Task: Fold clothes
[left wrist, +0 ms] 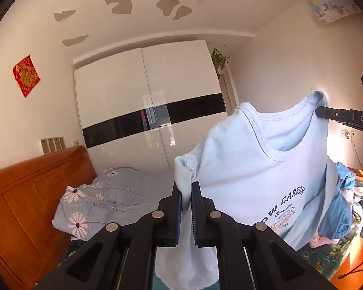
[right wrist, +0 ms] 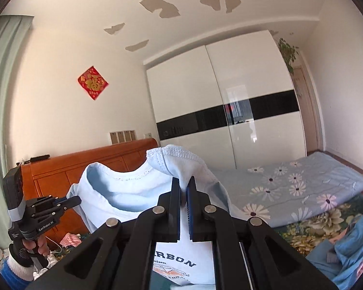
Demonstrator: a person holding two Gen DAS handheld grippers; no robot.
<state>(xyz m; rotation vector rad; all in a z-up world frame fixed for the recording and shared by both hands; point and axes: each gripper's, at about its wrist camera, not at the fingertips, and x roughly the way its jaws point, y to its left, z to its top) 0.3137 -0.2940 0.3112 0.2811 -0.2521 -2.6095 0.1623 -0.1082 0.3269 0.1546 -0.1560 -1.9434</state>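
A light blue T-shirt with dark "CARBON" print hangs in the air, held up by both shoulders. My left gripper is shut on one shoulder of the shirt. My right gripper is shut on the other shoulder. The right gripper also shows in the left wrist view, clamped at the collar's right side. The left gripper shows in the right wrist view, clamped at the shirt's left edge. The shirt's lower part hangs down behind the jaws and is hidden.
A bed with a blue daisy-print sheet and an orange wooden headboard lies below. A pile of other clothes sits at the right. A white wardrobe with a black band stands behind.
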